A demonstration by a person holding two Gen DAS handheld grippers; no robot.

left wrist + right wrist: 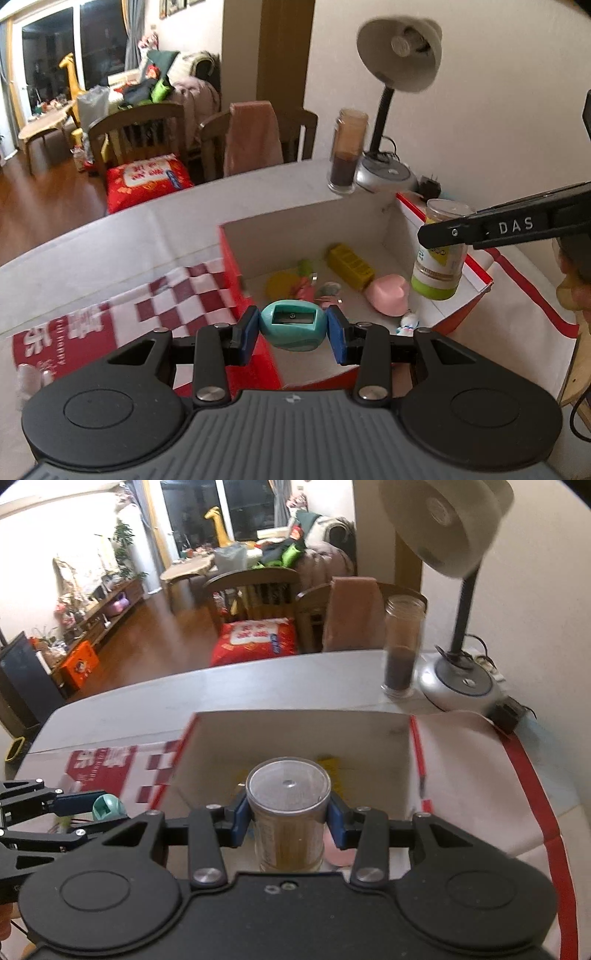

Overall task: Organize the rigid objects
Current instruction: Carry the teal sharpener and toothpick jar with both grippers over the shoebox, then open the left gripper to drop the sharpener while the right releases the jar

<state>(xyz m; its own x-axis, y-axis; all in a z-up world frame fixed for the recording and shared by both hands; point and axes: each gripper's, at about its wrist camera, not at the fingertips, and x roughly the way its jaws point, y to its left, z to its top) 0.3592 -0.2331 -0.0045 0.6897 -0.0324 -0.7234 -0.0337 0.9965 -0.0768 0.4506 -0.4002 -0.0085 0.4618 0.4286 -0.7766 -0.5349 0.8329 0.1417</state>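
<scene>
1. Left wrist view: the left gripper [291, 328] is clamped on a teal pencil sharpener [292, 324], its blue pads pressing on both rounded ends. It hangs above the near left corner of the open box [369, 218], close to the red left wall. Risk: the sharpener is egg-shaped and held only at its curved tips, so it could twist or pop out; let go this near the rim, it may hit the wall and fall on the table [110, 236] instead of inside.

2. Same view, box floor: a yellow block [351, 266], a pink heart-shaped piece [388, 295] and small trinkets already lie there. A dropped sharpener could bounce off them.

3. Same view, right side: the right gripper's black finger crosses the clear jar [441, 254], which hangs above the right rim of the box. Both hands crowd one box, so the two tools could knock each other.

4. Right wrist view: the right gripper [288, 823] squeezes the clear jar [288, 812] just under its lid, above the middle of the box [295, 731]. The jar is tall and smooth; gripped high, it could swing, slide down, or tip over onto the small pieces when set down.

5. Same view, far right corner of the table: a tall glass jar [402, 646] and a desk lamp [461, 554] stand behind the box. A wide reach could topple the glass.
</scene>
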